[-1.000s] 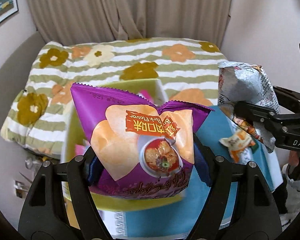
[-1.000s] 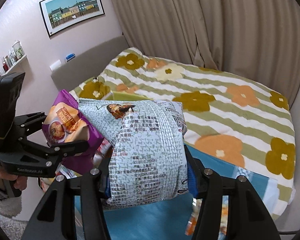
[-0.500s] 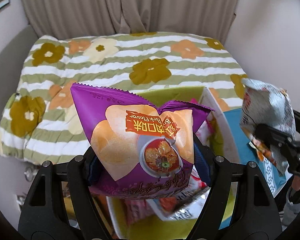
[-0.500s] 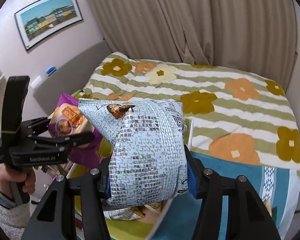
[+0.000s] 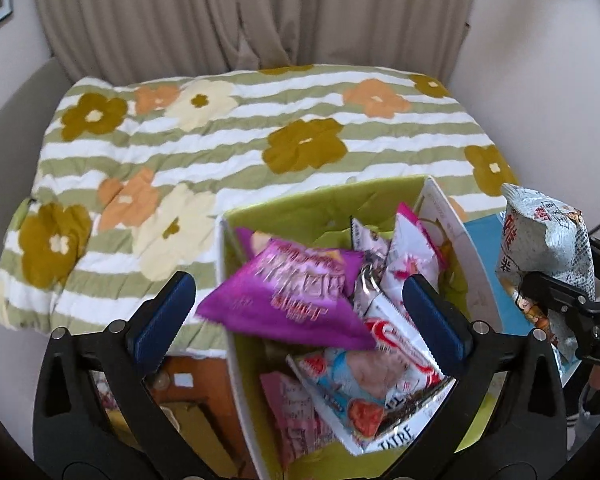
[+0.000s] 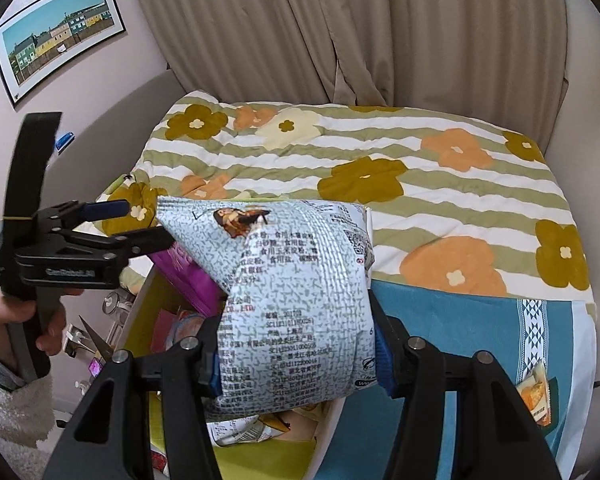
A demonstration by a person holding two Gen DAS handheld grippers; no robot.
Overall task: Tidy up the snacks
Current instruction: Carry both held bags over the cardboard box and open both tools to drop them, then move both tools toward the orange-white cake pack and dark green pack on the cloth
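Note:
My left gripper [image 5: 300, 316] is open above a white box with a green lining [image 5: 324, 208]. The purple chip bag [image 5: 288, 296] is blurred between and below its fingers, tilted over the snack packets in the box. My right gripper [image 6: 296, 344] is shut on a grey printed snack bag [image 6: 288, 300] and holds it over the box's right side [image 6: 328, 432]. That bag and gripper also show at the right edge of the left wrist view [image 5: 548, 256]. The left gripper shows in the right wrist view [image 6: 112, 224] with its jaws apart.
Several snack packets [image 5: 372, 356] fill the box. A bed with a striped flower quilt [image 5: 220, 136] lies behind it. A blue cloth [image 6: 480, 344] lies right of the box with a small orange packet [image 6: 536, 396] on it. Curtains hang at the back.
My left gripper has opened and let go of the purple chip bag, which is dropping into the box. Both grippers have moved over the box; the right still holds the grey bag.

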